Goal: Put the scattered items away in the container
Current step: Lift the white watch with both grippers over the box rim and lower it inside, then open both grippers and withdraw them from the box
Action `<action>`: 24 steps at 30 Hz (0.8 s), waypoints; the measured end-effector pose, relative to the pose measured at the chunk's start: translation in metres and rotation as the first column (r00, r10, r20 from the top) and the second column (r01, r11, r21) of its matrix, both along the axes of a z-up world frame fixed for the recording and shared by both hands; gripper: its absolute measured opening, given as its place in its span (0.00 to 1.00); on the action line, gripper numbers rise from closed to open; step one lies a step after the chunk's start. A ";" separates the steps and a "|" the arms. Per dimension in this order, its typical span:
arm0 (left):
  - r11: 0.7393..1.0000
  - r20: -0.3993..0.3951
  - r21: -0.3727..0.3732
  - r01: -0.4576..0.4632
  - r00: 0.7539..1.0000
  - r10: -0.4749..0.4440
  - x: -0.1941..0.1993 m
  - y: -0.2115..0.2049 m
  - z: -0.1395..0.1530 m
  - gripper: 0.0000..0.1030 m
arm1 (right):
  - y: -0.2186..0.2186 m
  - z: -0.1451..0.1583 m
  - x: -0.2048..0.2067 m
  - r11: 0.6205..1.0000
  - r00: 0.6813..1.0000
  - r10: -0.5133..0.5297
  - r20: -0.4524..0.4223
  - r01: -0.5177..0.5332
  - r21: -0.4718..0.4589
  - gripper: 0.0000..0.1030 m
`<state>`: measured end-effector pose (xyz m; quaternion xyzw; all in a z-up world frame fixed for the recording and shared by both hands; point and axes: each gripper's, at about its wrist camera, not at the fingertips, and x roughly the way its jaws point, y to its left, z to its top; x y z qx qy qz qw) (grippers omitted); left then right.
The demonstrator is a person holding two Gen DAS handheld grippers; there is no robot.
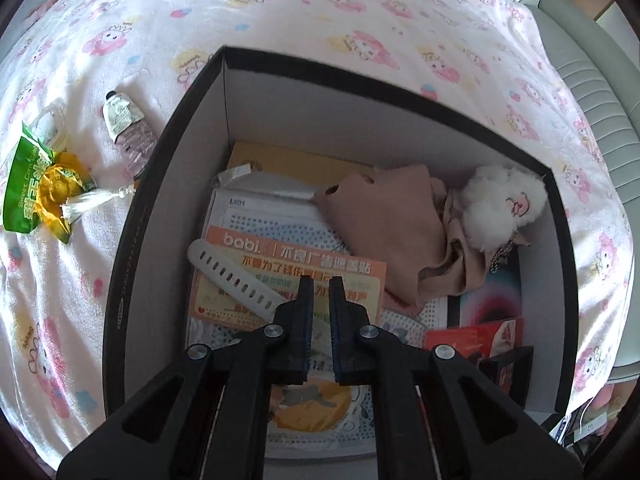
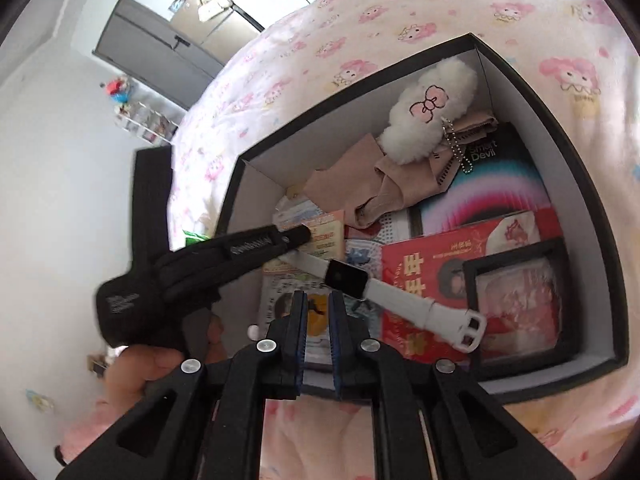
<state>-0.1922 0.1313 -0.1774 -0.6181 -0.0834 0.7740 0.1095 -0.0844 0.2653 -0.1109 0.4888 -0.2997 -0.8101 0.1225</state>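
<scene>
Watch point(image 2: 346, 278), white strap w/ black face, lies in box point(image 2: 600, 216); only right view shows its face. Left gripper point(image 1: 320, 282) & right gripper point(image 2: 319, 298) nearly closed, empty.

Home bedroom: cartoon-print bedsheet point(image 1: 320, 12), wardrobe point(image 2: 160, 52).

Bed blanket point(image 1: 360, 12), pink cartoon print; on it black box point(image 1: 136, 240); beside it cream tube point(image 1: 120, 114); green-yellow snack packet point(image 1: 36, 184)

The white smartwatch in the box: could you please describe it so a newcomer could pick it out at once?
Start at the black box on the pink cartoon-print bedspread. Inside, near the front, the smartwatch lies across the papers and the red booklet. It alone is a long white strap with a row of holes and a black square screen.
</scene>
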 end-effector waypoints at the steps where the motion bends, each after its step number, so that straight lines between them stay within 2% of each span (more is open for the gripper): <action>1: 1.000 0.025 0.011 0.001 1.000 -0.001 0.004 -0.003 -0.002 0.05 | -0.002 0.002 0.002 1.000 1.000 0.004 -0.008 -0.004 0.029 0.08; 3: 0.999 0.065 0.042 0.007 0.998 -0.009 0.014 -0.011 -0.004 0.06 | 0.000 0.001 0.001 0.995 1.000 0.006 -0.005 -0.006 0.102 0.08; 7: 0.990 0.091 0.139 0.006 0.996 -0.019 0.026 -0.026 -0.001 0.06 | 0.021 -0.004 -0.010 0.989 0.999 -0.025 0.024 0.021 0.146 0.08; 9: 0.991 0.075 0.135 -0.008 0.997 -0.002 0.025 -0.029 0.001 0.06 | 0.022 -0.005 -0.016 0.985 0.999 -0.007 0.037 0.000 0.172 0.08; 11: 0.993 0.095 0.118 -0.016 0.995 0.005 0.024 -0.028 -0.003 0.06 | 0.019 -0.005 -0.017 0.986 0.999 -0.003 0.045 -0.004 0.169 0.08; 14: 0.998 0.111 0.056 0.026 0.993 -0.032 0.033 -0.019 -0.004 0.06 | 0.017 0.000 -0.006 0.983 1.000 -0.028 -0.004 0.028 0.181 0.08; 16: 0.996 0.124 0.075 0.038 0.991 -0.047 0.040 -0.020 -0.002 0.06 | 0.016 0.001 0.002 0.981 0.999 -0.035 -0.022 0.038 0.188 0.08; 21: 0.986 0.058 0.165 0.028 0.998 -0.038 0.052 -0.036 0.018 0.11 | 0.017 0.000 0.005 0.979 1.000 -0.024 -0.002 0.024 0.202 0.08; 24: 0.978 -0.050 0.199 0.059 0.997 -0.050 0.076 -0.042 0.041 0.16 | 0.013 0.009 0.019 0.983 0.999 -0.020 -0.046 0.028 0.182 0.08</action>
